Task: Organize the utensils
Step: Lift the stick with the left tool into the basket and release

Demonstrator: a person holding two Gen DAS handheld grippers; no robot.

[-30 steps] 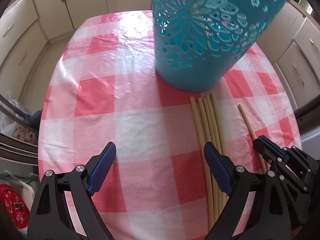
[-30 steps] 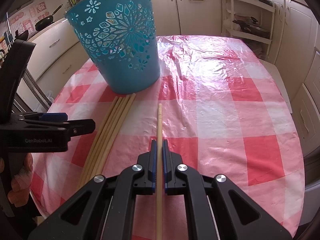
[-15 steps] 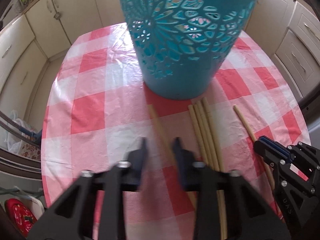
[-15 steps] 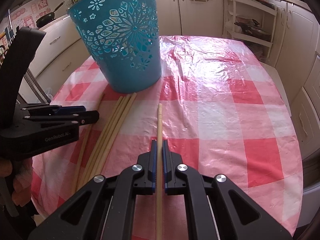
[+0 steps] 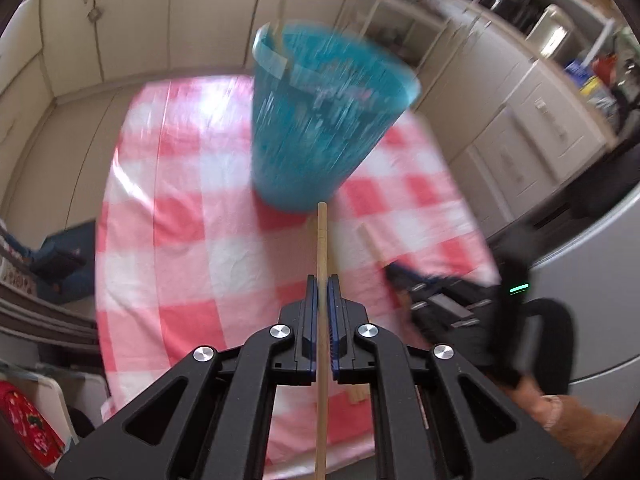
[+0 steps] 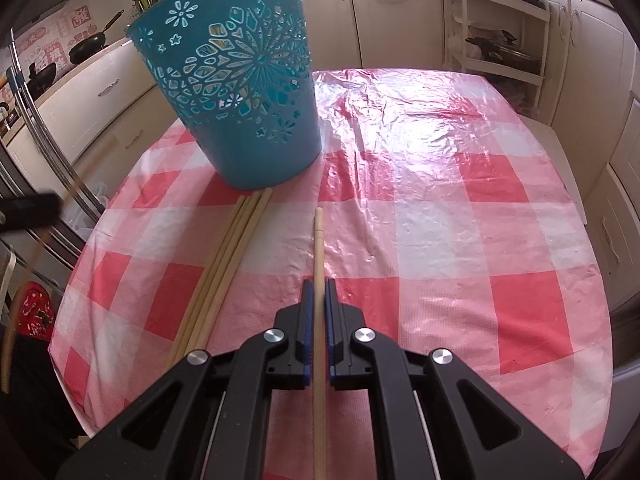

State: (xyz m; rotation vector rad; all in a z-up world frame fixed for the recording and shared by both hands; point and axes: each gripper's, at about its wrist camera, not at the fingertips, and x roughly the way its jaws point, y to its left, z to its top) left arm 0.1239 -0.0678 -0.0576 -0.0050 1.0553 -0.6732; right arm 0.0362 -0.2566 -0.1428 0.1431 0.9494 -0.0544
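The left hand-held gripper [image 5: 322,280] is pinching a wooden chopstick [image 5: 321,240] between its blue pads, the stick running straight ahead from between the fingers with its far tip pointing at the foot of the teal basket [image 5: 320,128]. That view is blurred, so finer detail of the basket wall is hard to read. The basket is standing upright ahead of this hand-held gripper on the red-and-white checked tabletop [image 5: 180,240]. Ahead and to the right of it, low over the cloth, the right hand-held gripper [image 5: 394,274] is showing as a dark smear with another stick poking forward from it.

The right hand-held gripper [image 6: 317,286] is also clamping a single chopstick [image 6: 318,240], its pads pressed against both sides of the stick. The stick is lying along the line of the fingers, and its far tip is ending short of the basket [image 6: 240,80], which is sitting ahead and to the left. Just left of this hand-held gripper, a bundle of loose chopsticks [image 6: 224,264] is lying flat on the tabletop [image 6: 460,240], the sticks side by side and touching, their far ends reaching the basket's base. Far to the left, at the frame edge, the left hand-held gripper [image 6: 30,208] is appearing as a blurred black shape off the tabletop's edge.
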